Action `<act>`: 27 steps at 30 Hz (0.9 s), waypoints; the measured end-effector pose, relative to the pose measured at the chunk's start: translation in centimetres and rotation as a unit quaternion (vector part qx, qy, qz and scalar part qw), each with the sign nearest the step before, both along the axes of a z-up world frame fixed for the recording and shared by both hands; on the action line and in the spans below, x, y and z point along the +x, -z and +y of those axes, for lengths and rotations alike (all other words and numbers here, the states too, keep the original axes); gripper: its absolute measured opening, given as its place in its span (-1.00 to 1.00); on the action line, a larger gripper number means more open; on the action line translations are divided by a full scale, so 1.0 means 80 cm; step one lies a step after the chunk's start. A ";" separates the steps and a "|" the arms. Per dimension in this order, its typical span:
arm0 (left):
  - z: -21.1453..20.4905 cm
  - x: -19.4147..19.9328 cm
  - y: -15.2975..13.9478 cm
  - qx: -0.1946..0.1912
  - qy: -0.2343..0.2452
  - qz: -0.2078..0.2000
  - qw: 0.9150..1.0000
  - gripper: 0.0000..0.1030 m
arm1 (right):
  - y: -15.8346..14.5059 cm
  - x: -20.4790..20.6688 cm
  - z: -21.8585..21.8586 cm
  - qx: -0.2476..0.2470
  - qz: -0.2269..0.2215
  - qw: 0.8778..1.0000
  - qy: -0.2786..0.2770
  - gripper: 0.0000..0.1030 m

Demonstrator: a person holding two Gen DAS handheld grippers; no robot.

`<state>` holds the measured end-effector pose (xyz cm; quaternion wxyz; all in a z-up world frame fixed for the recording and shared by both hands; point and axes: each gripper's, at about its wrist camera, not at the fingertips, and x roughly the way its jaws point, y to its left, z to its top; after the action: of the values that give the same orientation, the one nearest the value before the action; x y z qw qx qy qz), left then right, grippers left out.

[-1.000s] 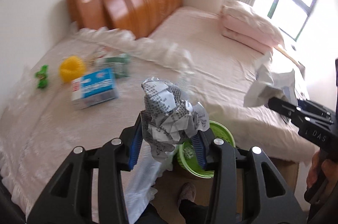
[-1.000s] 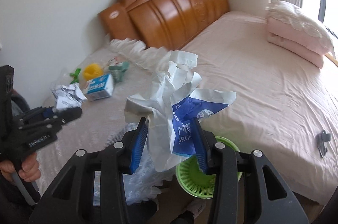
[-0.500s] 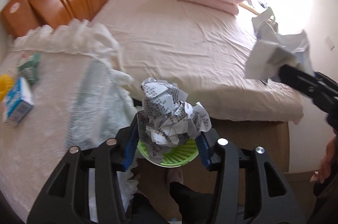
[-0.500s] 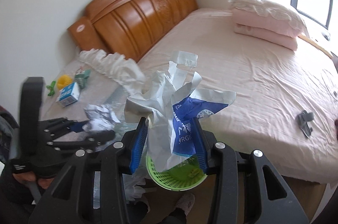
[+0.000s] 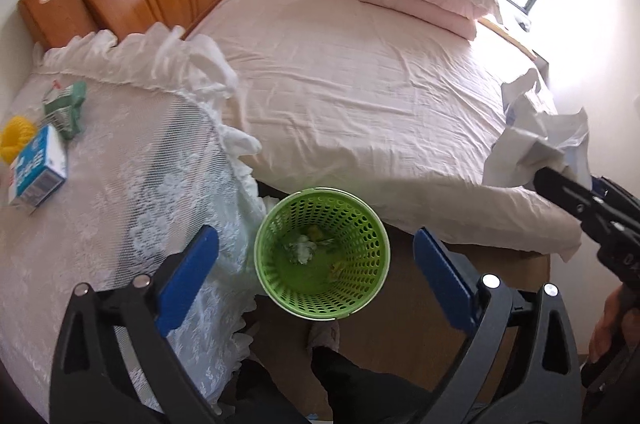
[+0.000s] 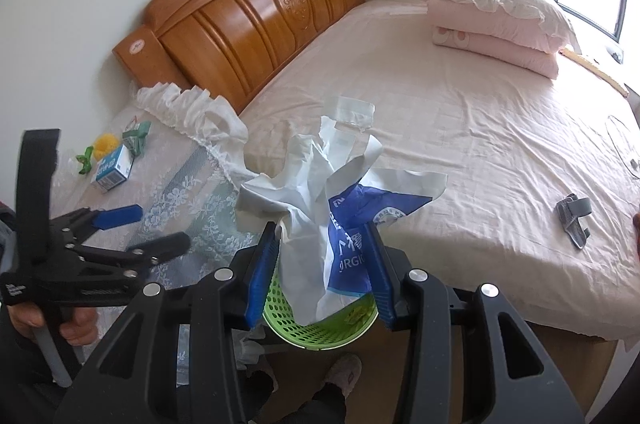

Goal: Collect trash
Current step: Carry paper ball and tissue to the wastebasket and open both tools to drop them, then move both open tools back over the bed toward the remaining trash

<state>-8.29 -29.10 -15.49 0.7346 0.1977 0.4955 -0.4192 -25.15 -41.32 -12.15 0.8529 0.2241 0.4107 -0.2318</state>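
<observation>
Above the green basket [image 5: 322,252], the left tool [image 5: 316,274] is gaping empty, jaws just opened; the right tool [image 6: 324,270] is clamping a crumpled white-and-blue bag [image 6: 332,216].

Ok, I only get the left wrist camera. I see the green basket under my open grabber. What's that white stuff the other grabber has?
Observer: A crumpled white bag with a blue printed patch. The right gripper is shut on it.
Operator: Is it over the basket?
Observer: In the right wrist view its lower end hangs in front of the green basket mouth. I can't tell whether it reaches inside.
Operator: Anything else lying on the bed?
Observer: Yes, a small grey object lies on the pink sheet, well away from the basket. I can't tell what it is.
</observation>
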 end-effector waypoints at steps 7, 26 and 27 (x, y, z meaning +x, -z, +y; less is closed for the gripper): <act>0.043 0.006 -0.029 -0.010 -0.026 -0.036 0.999 0.82 | 0.034 0.020 0.014 0.025 0.020 0.999 -0.023 -0.12; 0.135 0.033 -0.046 -0.021 -0.107 -0.043 0.993 0.82 | 0.150 0.082 0.054 0.053 0.120 0.989 -0.065 0.72; 0.139 0.035 -0.048 -0.021 -0.112 -0.045 0.992 0.82 | 0.149 0.081 0.055 0.054 0.118 0.989 -0.066 0.73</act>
<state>-5.49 -17.96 -11.69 0.8025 0.1440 0.4723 -0.3349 -18.65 -36.93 -24.10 0.7981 0.2136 0.5347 -0.1773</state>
